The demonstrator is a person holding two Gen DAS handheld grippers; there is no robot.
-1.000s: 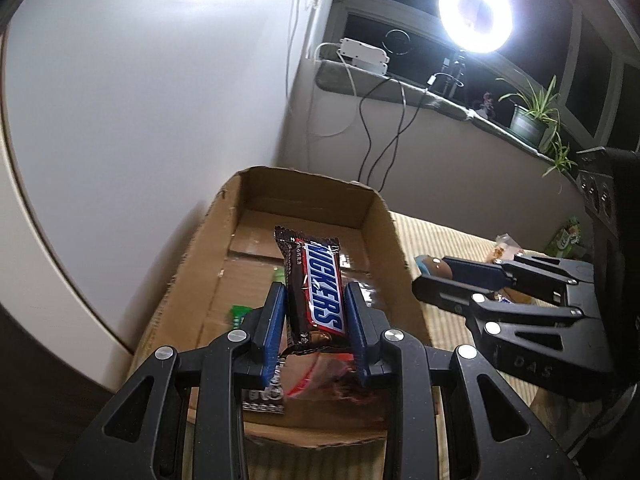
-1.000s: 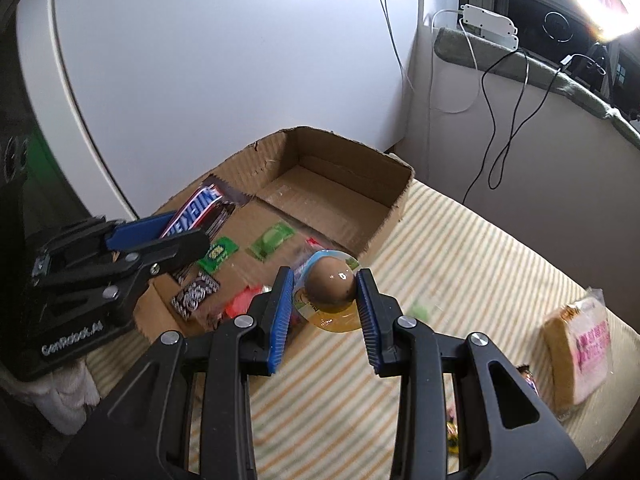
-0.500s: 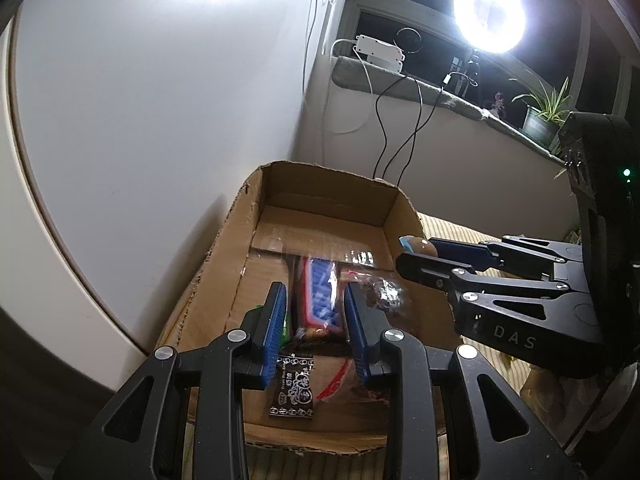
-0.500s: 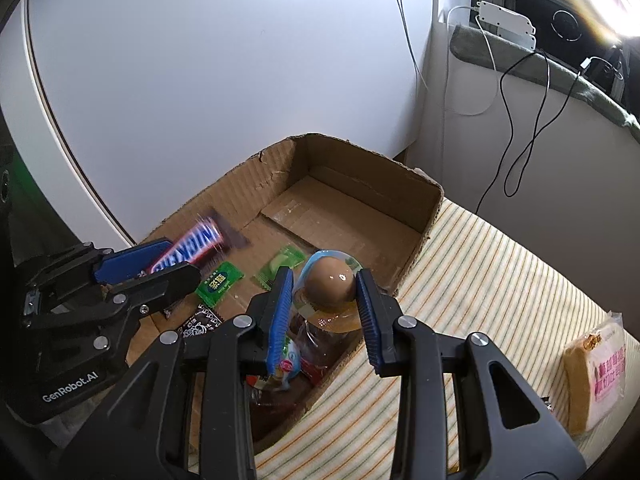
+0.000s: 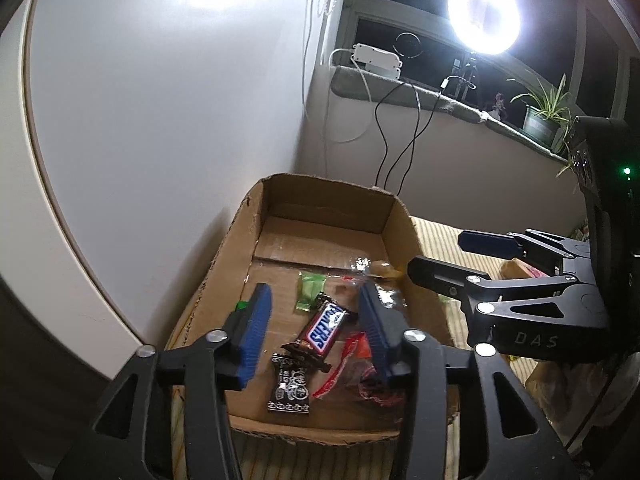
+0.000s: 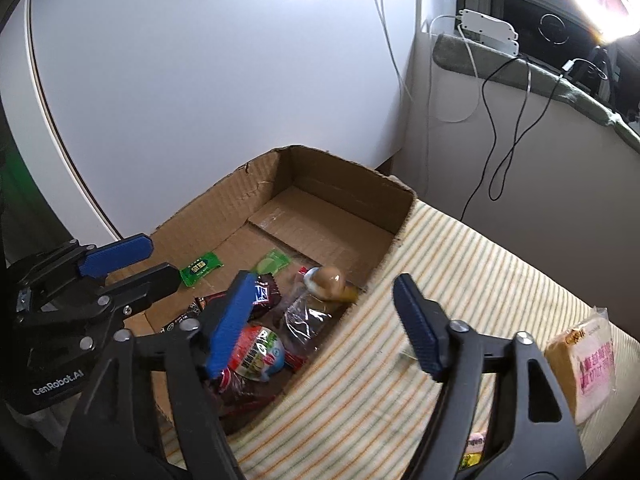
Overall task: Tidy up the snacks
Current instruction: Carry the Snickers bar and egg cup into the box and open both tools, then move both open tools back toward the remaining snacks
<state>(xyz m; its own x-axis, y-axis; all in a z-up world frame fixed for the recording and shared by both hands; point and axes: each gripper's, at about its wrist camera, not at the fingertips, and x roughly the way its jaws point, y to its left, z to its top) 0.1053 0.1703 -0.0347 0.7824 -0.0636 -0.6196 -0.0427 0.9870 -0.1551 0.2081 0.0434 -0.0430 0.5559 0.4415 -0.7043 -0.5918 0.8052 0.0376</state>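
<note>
Snickers bar [image 5: 326,327] lies flat, pointing diagonally.

- Striped cloth surface [image 6: 460,264]: carries all items.
- Cardboard box [image 6: 344,172]: open-topped, at the surface's left side, against the white wall.
- Pink-labelled snack packet [image 6: 588,364]: near the right edge, well apart from the box.

In the right wrist view a blue finger pad [image 6: 228,322] covers much of the Snickers bar [image 6: 262,294] and the red-and-green egg-shaped pack [image 6: 260,350] at the cardboard box's [image 6: 248,184] near corner. The brown egg-shaped sweet [image 6: 330,280] is blurred. The pink-printed bread pack [image 6: 582,368] and the small yellow wrapper [image 6: 472,454] are cut off at the picture's edges
</note>
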